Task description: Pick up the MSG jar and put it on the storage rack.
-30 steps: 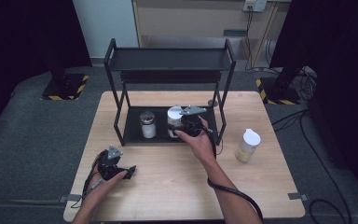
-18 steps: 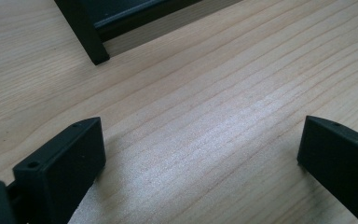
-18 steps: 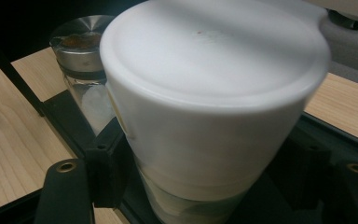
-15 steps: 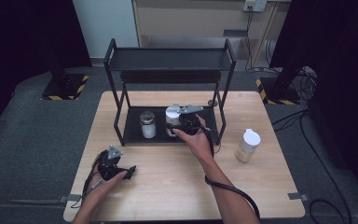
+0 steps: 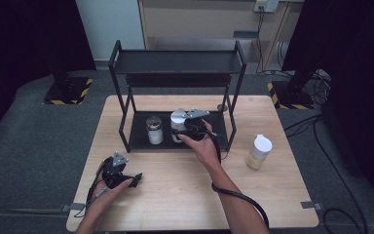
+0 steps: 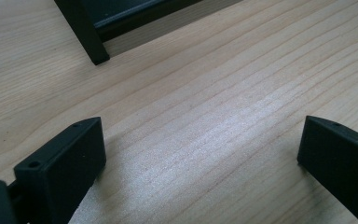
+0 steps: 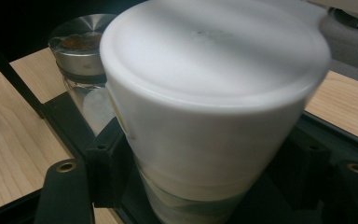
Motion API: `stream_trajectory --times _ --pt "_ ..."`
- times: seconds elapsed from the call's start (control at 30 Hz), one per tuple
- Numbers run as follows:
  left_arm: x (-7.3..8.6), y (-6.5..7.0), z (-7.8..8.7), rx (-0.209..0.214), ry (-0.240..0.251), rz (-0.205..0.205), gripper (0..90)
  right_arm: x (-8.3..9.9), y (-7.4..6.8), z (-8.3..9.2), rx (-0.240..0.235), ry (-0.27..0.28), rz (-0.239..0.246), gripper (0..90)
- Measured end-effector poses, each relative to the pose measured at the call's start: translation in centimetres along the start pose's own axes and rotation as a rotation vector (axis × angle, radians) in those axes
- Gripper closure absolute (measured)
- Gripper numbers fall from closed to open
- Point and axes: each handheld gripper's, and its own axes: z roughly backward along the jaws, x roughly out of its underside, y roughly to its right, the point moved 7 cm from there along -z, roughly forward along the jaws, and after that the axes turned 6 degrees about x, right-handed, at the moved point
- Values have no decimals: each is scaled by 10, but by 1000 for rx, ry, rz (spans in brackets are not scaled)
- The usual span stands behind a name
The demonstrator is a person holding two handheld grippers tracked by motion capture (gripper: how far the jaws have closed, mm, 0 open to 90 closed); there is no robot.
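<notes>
So the thing getting handled here is a white-lidded jar (image 7: 209,107), and it's sitting on the bottom shelf of the black metal rack (image 5: 175,61), right next to a smaller glass jar with a silver lid (image 5: 154,129). The right gripper (image 5: 187,127) has its jaws on either side of the white-lidded jar, below the lid, and in the right gripper view they look pressed against the glass, so I'd call that clamped on. The two jars are close neighbours, apart by just a sliver as far as I can tell. That's my main worry: any sideways swing with the white-lidded jar and it clips the glass jar, which could tip or skid off the shelf edge. The grip sits low on smooth glass under a wide lid, so it could also slip or tilt if the squeeze lets up. The rack's upright post (image 5: 232,119) is just beside the hand too, easy to knock. Over on the near left of the wooden table (image 5: 292,195), the left gripper (image 5: 121,176) rests with jaws spread wide, nothing between them, just bare wood. A third jar, white cap with yellowish contents (image 5: 259,152), stands off to the right, well apart from everything.
</notes>
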Motion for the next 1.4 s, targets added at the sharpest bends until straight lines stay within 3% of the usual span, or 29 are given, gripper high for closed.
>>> stream_trajectory --times 1.0,1.4 --pt "0 0 0 -1 0 -1 0 6 1 -9 -21 -4 12 309" --pt "0 0 0 -1 0 0 0 6 4 -10 -39 -8 -9 303"
